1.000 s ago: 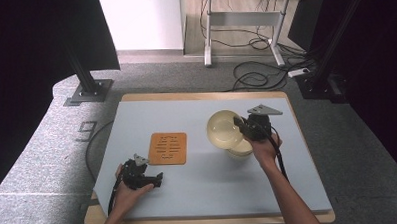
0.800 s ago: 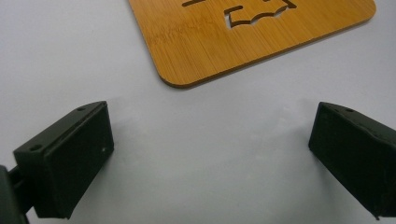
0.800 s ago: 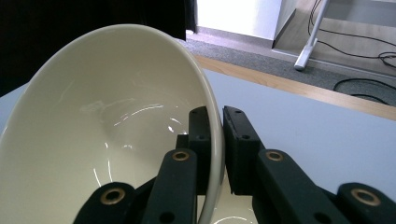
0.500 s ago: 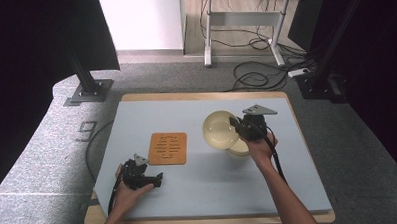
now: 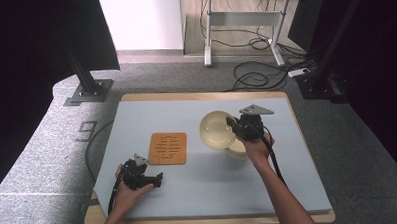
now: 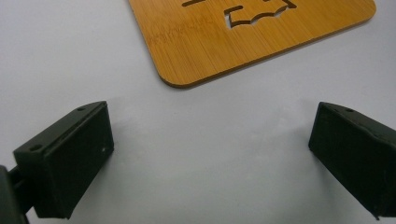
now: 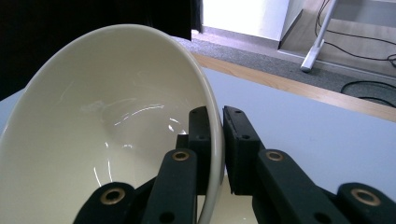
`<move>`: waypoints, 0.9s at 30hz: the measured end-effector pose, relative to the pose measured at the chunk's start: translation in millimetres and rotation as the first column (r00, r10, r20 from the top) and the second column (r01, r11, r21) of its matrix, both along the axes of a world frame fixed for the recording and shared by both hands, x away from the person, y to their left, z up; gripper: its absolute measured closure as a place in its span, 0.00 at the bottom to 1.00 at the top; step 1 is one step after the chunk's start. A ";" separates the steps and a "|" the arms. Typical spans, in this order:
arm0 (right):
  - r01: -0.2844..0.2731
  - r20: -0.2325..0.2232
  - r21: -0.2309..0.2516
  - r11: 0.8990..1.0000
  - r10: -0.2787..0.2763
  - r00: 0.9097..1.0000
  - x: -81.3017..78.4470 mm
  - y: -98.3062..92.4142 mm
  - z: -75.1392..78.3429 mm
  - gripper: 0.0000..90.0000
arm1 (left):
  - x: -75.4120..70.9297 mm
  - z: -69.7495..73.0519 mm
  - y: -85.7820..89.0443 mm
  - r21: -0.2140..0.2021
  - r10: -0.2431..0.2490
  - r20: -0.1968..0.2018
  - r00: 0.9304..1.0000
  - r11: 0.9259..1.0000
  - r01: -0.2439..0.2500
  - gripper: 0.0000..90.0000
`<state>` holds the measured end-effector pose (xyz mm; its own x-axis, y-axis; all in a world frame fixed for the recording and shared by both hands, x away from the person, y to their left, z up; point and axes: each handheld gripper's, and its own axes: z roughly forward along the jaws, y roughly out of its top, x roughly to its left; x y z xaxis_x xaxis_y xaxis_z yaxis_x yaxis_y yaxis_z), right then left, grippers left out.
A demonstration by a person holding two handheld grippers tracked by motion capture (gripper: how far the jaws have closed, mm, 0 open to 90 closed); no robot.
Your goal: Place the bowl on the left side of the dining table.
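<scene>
- The right gripper is clamped on the rim of a cream bowl: in the right gripper view one jaw sits inside the wall, the other outside, pressing it between them.
- The high view does not show that pinch. It shows the bowl tipped on edge, opening turned toward the left of the table, held at the right gripper right of centre.
- Also in the high view, a second cream piece lies on the table just under the lifted bowl; whether it is another bowl cannot be told.
- The left gripper has its jaws wide apart with nothing between them, over bare table.
- The left gripper view shows the mat close up: bamboo grain, a rounded corner and cut-out slots, just ahead of the jaws and not touching them.
- The high view places the mat flat near the table's middle, with the left gripper near the front edge, just beside the mat's near left corner.
- Count: two grippers, one mat, one bowl held, one cream piece beneath it, one table.
</scene>
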<state>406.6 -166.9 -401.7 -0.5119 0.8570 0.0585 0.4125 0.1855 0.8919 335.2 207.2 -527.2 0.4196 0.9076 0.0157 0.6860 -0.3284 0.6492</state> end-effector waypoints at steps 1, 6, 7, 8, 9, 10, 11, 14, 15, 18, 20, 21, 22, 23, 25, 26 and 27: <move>-0.001 -0.001 0.001 1.000 0.001 1.000 0.0 1.1 -0.2 0.92 | 0.0 0.0 0.0 0.000 0.000 0.000 1.000 1.000 0.000 0.00; -0.003 0.001 0.000 1.000 0.003 1.000 0.2 3.4 -0.8 0.92 | 0.0 0.0 0.0 0.000 0.000 0.000 1.000 1.000 0.000 0.00; -0.003 0.002 0.001 1.000 0.003 1.000 0.2 3.8 -0.9 0.92 | 0.0 0.0 0.0 0.000 0.000 0.000 1.000 1.000 0.000 0.00; -0.004 0.002 0.003 1.000 0.004 1.000 0.3 4.2 -1.1 0.92 | 0.0 0.0 0.0 0.000 0.000 0.000 1.000 1.000 0.000 0.00; -0.006 0.000 0.007 1.000 0.006 1.000 0.5 4.4 -1.3 0.92 | 0.0 0.0 0.0 0.000 0.000 0.000 1.000 1.000 0.000 0.00; -0.007 -0.001 0.009 1.000 0.007 1.000 0.6 4.8 -1.6 0.92 | 0.0 0.0 0.0 0.000 0.000 0.000 1.000 1.000 0.000 0.00; -0.008 -0.001 0.009 1.000 0.008 1.000 0.7 5.2 -1.7 0.92 | 0.0 0.0 0.0 0.000 0.000 0.000 1.000 1.000 0.000 0.00; -0.013 0.000 0.006 1.000 0.013 1.000 0.8 6.2 -2.2 0.92 | 0.0 0.1 0.0 0.000 0.000 0.000 1.000 1.000 0.000 0.00; -0.016 -0.001 0.007 1.000 0.016 1.000 0.8 7.3 -2.6 0.92 | 0.0 0.1 0.0 -0.001 0.000 -0.001 1.000 1.000 0.000 0.00; -0.018 0.000 0.005 1.000 0.018 1.000 1.0 8.5 -3.1 0.92 | 0.0 0.1 0.0 -0.001 0.000 -0.001 1.000 1.000 0.000 0.00; -0.020 0.000 0.003 1.000 0.020 1.000 1.1 9.9 -3.5 0.92 | 0.0 0.1 0.0 0.000 0.000 -0.001 1.000 1.000 0.000 0.00; -0.024 0.001 0.001 1.000 0.024 1.000 1.2 11.4 -4.0 0.92 | 0.0 0.1 0.0 0.000 0.000 -0.001 1.000 1.000 0.000 0.00; -0.027 0.002 -0.001 1.000 0.027 1.000 1.3 12.1 -4.3 0.92 | 0.0 0.1 0.0 0.000 0.000 -0.001 1.000 1.000 0.000 0.00; -0.029 0.002 -0.002 1.000 0.029 1.000 1.3 12.9 -4.6 0.92 | 0.0 0.1 0.0 0.000 0.000 -0.001 1.000 1.000 0.000 0.00; -0.031 0.002 -0.003 1.000 0.031 1.000 1.3 14.4 -5.1 0.92 | 0.0 0.2 0.0 0.000 0.000 -0.001 1.000 1.000 0.000 0.00; -0.033 0.003 -0.004 0.999 0.033 0.999 1.4 15.3 -5.4 0.92 | 0.0 0.1 0.0 0.000 0.000 -0.001 1.000 1.000 0.000 0.00; -0.034 0.003 -0.003 0.999 0.034 0.999 1.4 16.1 -5.7 0.92 | 0.0 0.1 0.0 0.000 0.000 -0.001 1.000 1.000 0.000 0.00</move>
